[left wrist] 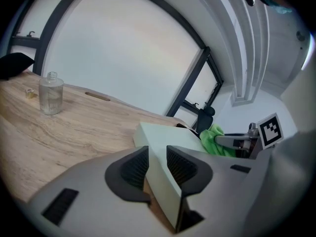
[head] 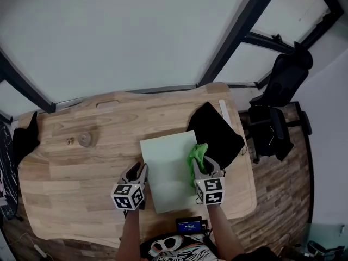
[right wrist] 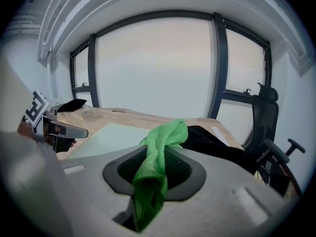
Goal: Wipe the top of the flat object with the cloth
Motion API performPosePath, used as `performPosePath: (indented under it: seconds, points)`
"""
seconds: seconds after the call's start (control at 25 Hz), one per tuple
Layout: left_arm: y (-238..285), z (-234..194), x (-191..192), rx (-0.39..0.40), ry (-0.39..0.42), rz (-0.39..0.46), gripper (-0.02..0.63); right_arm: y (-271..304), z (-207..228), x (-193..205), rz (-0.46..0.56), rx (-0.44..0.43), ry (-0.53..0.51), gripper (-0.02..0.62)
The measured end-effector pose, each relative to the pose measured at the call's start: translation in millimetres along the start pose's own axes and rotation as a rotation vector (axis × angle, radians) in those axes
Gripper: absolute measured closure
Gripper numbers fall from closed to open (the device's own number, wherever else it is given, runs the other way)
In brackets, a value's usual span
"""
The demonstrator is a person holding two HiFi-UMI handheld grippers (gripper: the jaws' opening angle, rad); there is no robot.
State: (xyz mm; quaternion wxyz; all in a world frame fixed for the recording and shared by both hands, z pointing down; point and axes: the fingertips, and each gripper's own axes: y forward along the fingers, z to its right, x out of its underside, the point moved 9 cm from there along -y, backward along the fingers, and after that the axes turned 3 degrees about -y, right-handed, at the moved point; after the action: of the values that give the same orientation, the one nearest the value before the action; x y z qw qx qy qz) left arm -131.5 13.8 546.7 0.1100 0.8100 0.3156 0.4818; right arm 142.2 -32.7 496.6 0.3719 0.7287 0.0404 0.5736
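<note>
**Board clamped at one edge, cloth bunched over the other**

The flat object (head: pixel 169 173), a pale green board, lay on the wooden table (head: pixel 65 167) towards your side. Its right edge was just beside a black bag (head: pixel 217 129). It looked stiff and light, with a smooth top, so I judged it would slide under a wiping stroke unless held down. Its thin edges were the only place to grip it.

Your left gripper (head: pixel 137 170) had its jaws closed narrow on the board's left edge, and the left gripper view showed that edge between the ribbed pads (left wrist: pixel 133 168).

The cloth (head: pixel 197 155), green, soft and limp, was pinched in your right gripper (head: pixel 203 167). It bunched up ahead of the jaws over the board's right part. I could not tell whether it touched the top.

A small glass bottle (head: pixel 85 139) stood well apart to the left.
</note>
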Motion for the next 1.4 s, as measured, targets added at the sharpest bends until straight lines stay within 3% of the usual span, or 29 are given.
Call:
performPosePath:
  seconds: [0.48,0.8,1.16,1.4]
  points:
    - [7.7,-7.1,7.0,0.020,-0.058,-0.017,0.506,30.6,4.2,-5.0,-0.021,-0.005,-0.043,0.506]
    - [9.0,-0.1,7.7,0.015,-0.043,-0.028,0.538,45.6,9.8,-16.8,-0.010,-0.003,-0.079,0.506]
    - [10.5,-1.4,7.9,0.040,-0.078,-0.025,0.540,64.6,16.9,-23.1,-0.022,-0.002,-0.130,0.506]
    - [11.8,-4.8,6.1,0.038,-0.090,-0.012,0.540,74.4,16.6,-23.8,-0.026,-0.045,-0.089,0.506]
